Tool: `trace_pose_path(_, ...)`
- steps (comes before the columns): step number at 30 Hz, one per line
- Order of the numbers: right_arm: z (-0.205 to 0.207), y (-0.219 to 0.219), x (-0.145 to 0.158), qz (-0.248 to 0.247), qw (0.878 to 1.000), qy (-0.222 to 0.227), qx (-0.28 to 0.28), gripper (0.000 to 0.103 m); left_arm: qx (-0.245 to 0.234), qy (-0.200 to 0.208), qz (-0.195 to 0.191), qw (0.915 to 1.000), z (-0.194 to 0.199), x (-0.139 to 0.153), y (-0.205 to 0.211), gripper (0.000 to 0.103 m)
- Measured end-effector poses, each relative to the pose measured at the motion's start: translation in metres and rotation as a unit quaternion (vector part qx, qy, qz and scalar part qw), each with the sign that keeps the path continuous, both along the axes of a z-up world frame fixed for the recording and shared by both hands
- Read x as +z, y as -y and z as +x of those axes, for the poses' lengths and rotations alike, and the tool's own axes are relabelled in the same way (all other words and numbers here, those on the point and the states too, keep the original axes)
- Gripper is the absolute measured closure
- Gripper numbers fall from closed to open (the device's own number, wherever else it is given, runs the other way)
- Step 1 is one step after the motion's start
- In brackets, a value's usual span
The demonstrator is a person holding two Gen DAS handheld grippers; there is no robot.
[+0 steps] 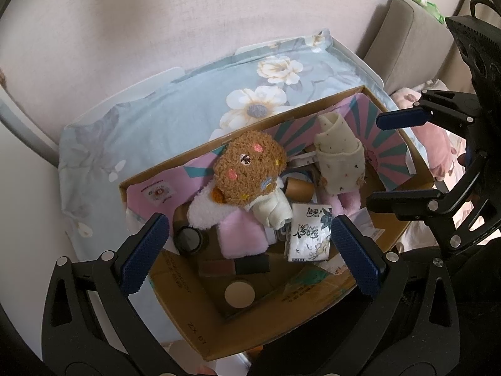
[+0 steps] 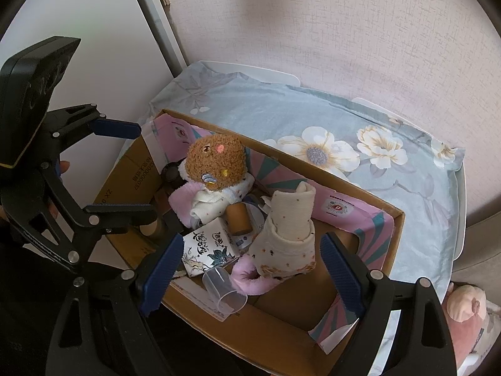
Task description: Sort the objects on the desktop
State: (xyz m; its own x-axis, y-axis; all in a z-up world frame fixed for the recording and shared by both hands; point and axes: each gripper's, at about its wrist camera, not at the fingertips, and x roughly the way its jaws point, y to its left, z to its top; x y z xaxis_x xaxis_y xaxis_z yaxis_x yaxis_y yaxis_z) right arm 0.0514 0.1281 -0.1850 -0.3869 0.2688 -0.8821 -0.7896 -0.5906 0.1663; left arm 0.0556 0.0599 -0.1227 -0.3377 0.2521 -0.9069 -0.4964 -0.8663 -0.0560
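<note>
Floral blue cloth [image 1: 175, 109] covers the worktop against a pale wall; a cardboard box [image 1: 200, 341] sits on it, already loaded. Inside the box: brown plush toy [image 1: 247, 169] toward the wall side, rolled dotted sock [image 2: 289, 235] beside it, tissue pack [image 1: 308, 233] on the near side of the plush, clear plastic cup [image 2: 224, 291] at the box's near wall. Left claw [image 1: 250, 255] hangs wide open, empty, above the tissue pack and pink cloth. Right claw [image 2: 253, 271] also wide open, empty, straddling the sock, whose long axis stands roughly upright. Right claw looks nearer the sock; left nearer the tissue pack. Nothing visible left outside the box.
</note>
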Motion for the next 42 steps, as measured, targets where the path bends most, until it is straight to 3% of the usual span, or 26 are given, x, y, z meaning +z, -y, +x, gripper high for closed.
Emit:
trace_pose_path(7, 0.001, -0.002, 0.002, 0.000, 1.000, 0.027, -0.012, 0.016, 0.025, 0.004, -0.005, 0.9997, -0.005, 0.004, 0.004, 0.000)
trace_pose_path(9, 0.002, -0.003, 0.007, 0.004, 0.998, 0.050, -0.028, 0.016, 0.046, 0.002, 0.008, 0.9989, -0.009, 0.014, 0.010, 0.000)
trace_pose_path(13, 0.009, -0.009, 0.027, 0.010, 0.996, 0.054, -0.065, 0.016, 0.082, -0.031, 0.000, 0.9961, -0.017, 0.043, 0.016, 0.000)
trace_pose_path(19, 0.023, -0.020, 0.067, 0.028, 0.985, 0.065, -0.156, 0.016, 0.156, -0.035, 0.018, 0.9870, -0.032, 0.079, 0.031, 0.000)
trace_pose_path(26, 0.034, -0.023, 0.102, 0.040, 0.970, 0.033, -0.239, 0.016, 0.214, -0.088, 0.029, 0.9725, -0.031, 0.117, 0.043, 0.000)
trace_pose_path(34, 0.032, -0.016, 0.115, 0.059, 0.958, 0.019, -0.280, 0.016, 0.241, -0.120, 0.038, 0.9624, -0.026, 0.136, 0.038, 0.000)
trace_pose_path(42, 0.033, -0.012, 0.123, 0.074, 0.954, 0.026, -0.291, 0.016, 0.230, -0.132, 0.031, 0.9636, -0.021, 0.141, 0.030, 0.000)
